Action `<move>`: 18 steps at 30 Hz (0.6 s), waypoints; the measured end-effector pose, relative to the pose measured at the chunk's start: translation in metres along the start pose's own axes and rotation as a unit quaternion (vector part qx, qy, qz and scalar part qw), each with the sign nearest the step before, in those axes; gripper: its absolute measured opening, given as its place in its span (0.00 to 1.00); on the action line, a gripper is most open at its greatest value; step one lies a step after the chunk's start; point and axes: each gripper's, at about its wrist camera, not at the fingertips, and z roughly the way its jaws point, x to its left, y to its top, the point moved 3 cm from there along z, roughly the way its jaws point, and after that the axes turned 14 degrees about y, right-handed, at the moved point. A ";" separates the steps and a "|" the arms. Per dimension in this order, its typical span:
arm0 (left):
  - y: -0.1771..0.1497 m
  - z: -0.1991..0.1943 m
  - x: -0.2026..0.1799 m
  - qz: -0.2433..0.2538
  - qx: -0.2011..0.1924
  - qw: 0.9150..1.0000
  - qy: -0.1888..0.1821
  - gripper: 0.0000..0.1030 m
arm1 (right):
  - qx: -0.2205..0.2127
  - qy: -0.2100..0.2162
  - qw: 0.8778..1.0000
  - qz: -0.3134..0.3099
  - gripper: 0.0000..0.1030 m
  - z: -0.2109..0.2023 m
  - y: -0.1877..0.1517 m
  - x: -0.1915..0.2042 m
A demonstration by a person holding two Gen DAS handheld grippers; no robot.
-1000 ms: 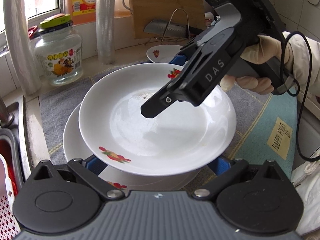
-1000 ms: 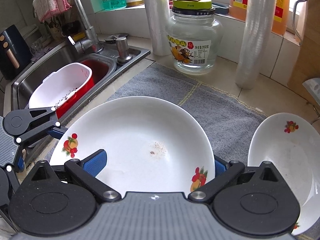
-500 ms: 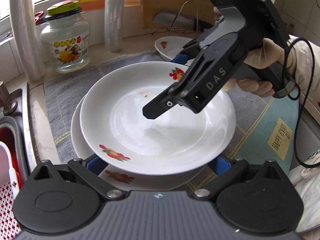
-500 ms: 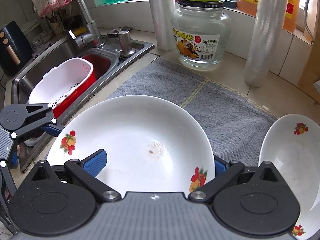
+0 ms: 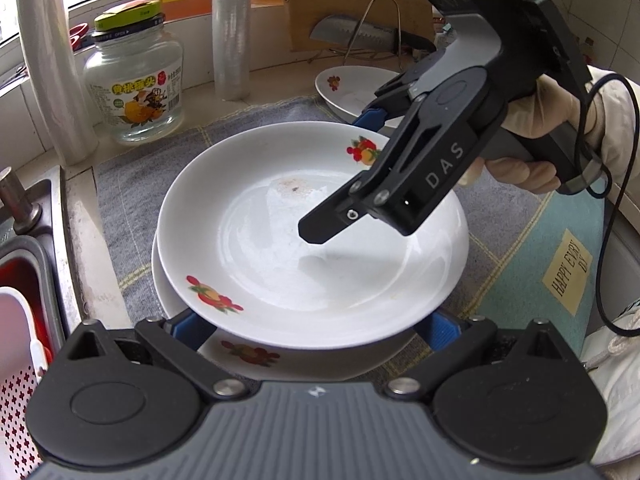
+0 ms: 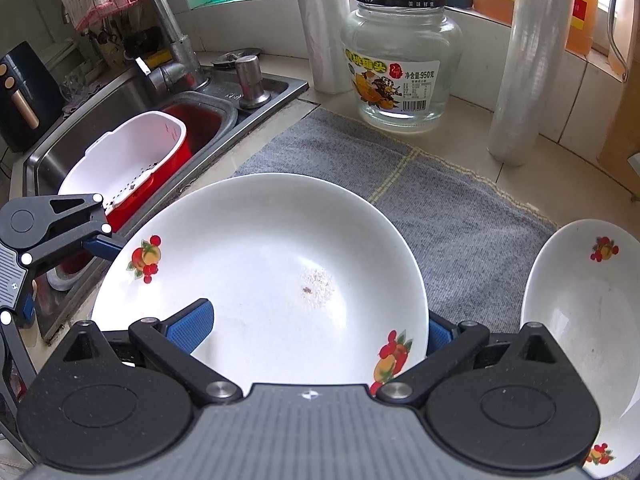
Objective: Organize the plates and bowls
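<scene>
A white top plate [image 5: 280,248] with fruit prints hangs just over a matching lower plate [image 5: 248,354] on the grey mat. My left gripper [image 5: 314,328] is open, its blue fingers [image 5: 188,326] spread wide under the top plate's near rim. My right gripper [image 6: 316,328] is open too and straddles the opposite rim of this plate [image 6: 260,264]. Its left finger [image 6: 192,322] lies over the plate and the right one is hidden behind the rim. A white fruit-print bowl [image 6: 580,320] stands to the right of the plates.
A glass jar [image 6: 400,68] and two rolls of film [image 6: 528,60] stand at the back of the mat [image 6: 460,216]. The sink [image 6: 280,84] on the left holds a red-and-white strainer basket [image 6: 128,160]. A knife [image 5: 360,34] rests on a wire rack behind the bowl.
The top plate, staying between both grippers, has shifted so that it covers the lower plate more squarely. Both grippers keep the same wide spread.
</scene>
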 end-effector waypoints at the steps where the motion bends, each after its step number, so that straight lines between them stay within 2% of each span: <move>1: 0.000 0.000 0.000 -0.001 0.003 1.000 0.001 0.99 | 0.000 0.001 1.000 0.001 1.00 0.000 0.000 0.000; 11: 0.005 -0.003 -0.003 0.020 0.032 0.999 0.019 0.99 | 0.000 0.003 1.000 0.005 1.00 -0.003 -0.002 0.000; 18: 0.006 -0.004 -0.001 0.016 0.047 0.999 0.010 0.99 | -0.002 0.005 1.000 0.007 1.00 -0.006 -0.004 0.001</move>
